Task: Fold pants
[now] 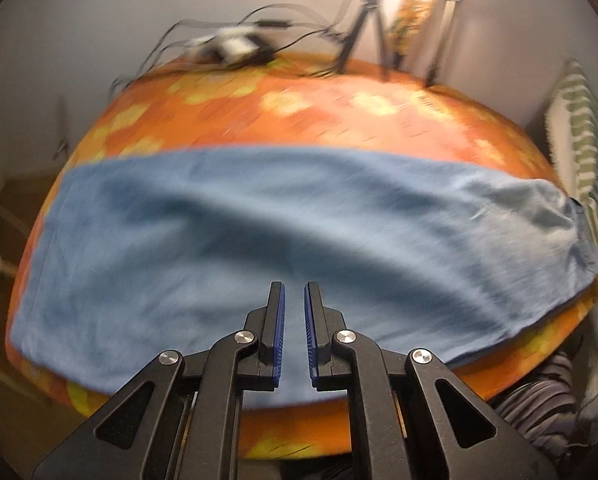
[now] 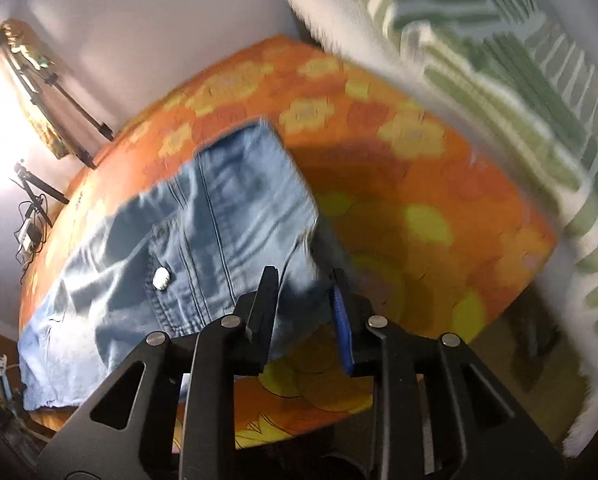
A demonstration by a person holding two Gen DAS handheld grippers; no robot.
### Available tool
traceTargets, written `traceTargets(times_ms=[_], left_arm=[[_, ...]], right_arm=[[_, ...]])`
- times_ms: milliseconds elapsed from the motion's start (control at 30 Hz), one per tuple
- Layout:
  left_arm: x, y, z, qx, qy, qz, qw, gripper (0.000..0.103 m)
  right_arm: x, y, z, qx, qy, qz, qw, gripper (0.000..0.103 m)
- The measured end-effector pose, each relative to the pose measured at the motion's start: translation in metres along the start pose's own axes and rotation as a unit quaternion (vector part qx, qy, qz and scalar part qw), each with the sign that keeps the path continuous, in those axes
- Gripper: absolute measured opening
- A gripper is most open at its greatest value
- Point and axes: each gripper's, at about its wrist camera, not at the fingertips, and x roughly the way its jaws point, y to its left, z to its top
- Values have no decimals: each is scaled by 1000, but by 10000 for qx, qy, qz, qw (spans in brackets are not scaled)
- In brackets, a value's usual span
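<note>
Already halved lengthwise, the light-blue denim pants (image 1: 283,240) lie flat across the orange flower-print surface (image 1: 339,116); left gripper (image 1: 295,300) hovers above, jaws narrowly apart and empty, right gripper (image 2: 305,280) jaws wider at the waistband corner, so next probably a crosswise fold.

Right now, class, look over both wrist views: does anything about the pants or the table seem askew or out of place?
Mostly in order. The pants lie flat across the orange floral tablecloth, but the waist end hangs past the table edge beside the open right hand-held gripper. A tangle of cables clutters the far side.
</note>
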Motion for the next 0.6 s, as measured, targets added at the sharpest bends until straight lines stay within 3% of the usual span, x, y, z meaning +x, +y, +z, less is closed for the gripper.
traceTargets(times_ms=[133, 200, 267, 367, 600], left_arm=[[1, -48, 32, 448, -136, -352, 9983, 8], [6, -76, 47, 648, -162, -607, 9959, 9], [15, -100, 57, 797, -132, -812, 9934, 18], [33, -141, 69, 1053, 14, -1157, 9877, 19], [78, -231, 85, 1630, 284, -1708, 9713, 19]], right_arm=[[-25, 26, 22, -664, -264, 356, 9968, 32], [-28, 45, 32, -1001, -330, 545, 9929, 43], [-24, 71, 46, -1377, -412, 872, 9858, 51], [-10, 103, 62, -1786, -335, 1181, 9762, 51], [72, 175, 88, -2541, 749, 1724, 9488, 51]])
